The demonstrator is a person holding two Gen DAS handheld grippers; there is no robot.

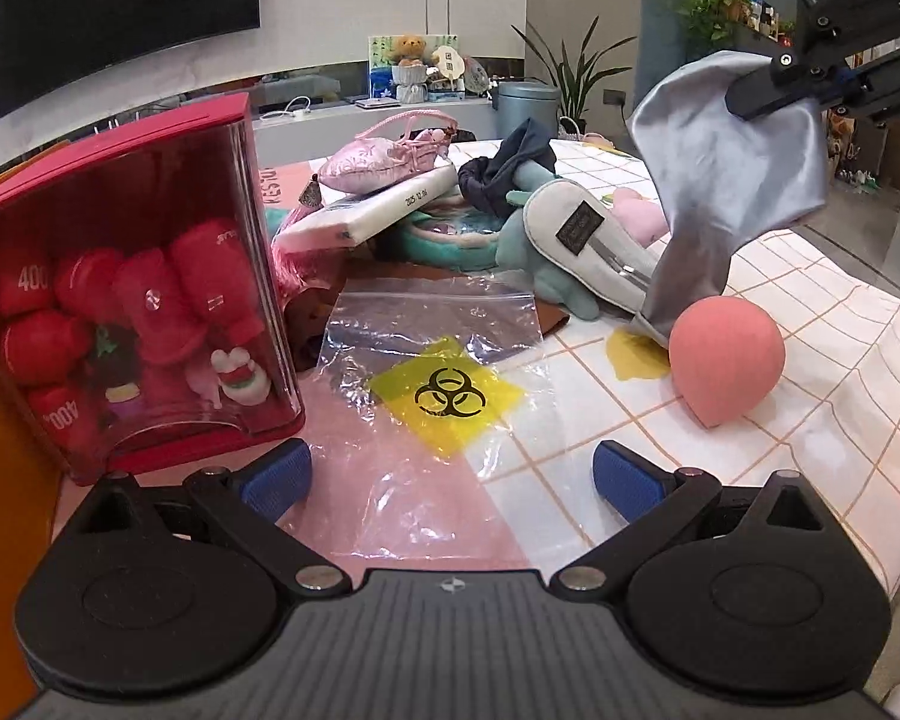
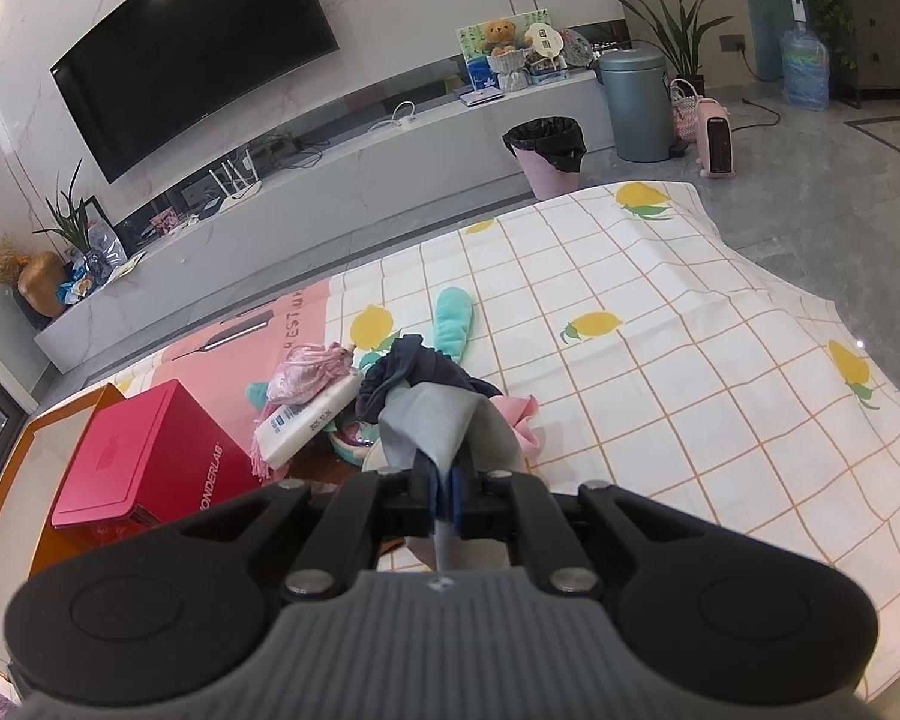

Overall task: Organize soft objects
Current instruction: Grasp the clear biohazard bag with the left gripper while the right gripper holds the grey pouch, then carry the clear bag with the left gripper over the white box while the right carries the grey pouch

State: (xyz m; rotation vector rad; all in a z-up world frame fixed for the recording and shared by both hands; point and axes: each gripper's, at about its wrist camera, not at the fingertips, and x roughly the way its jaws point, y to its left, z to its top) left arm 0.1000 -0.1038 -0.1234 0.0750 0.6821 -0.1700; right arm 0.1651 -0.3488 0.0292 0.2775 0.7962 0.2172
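On a lemon-print tablecloth (image 2: 660,360) in a living room, the right gripper (image 2: 447,495) lifts a silver cloth (image 1: 732,180), jaws clamped on it, apparently to sort it. The left gripper (image 1: 450,474) waits nearby, jaws apart, over a plastic bag (image 1: 444,360).

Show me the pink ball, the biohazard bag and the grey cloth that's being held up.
pink ball (image 1: 723,360), left wrist view, middle of its rounded front.
biohazard bag (image 1: 447,394), left wrist view, on the yellow label.
grey cloth (image 1: 732,162), left wrist view, middle of the hanging fabric.
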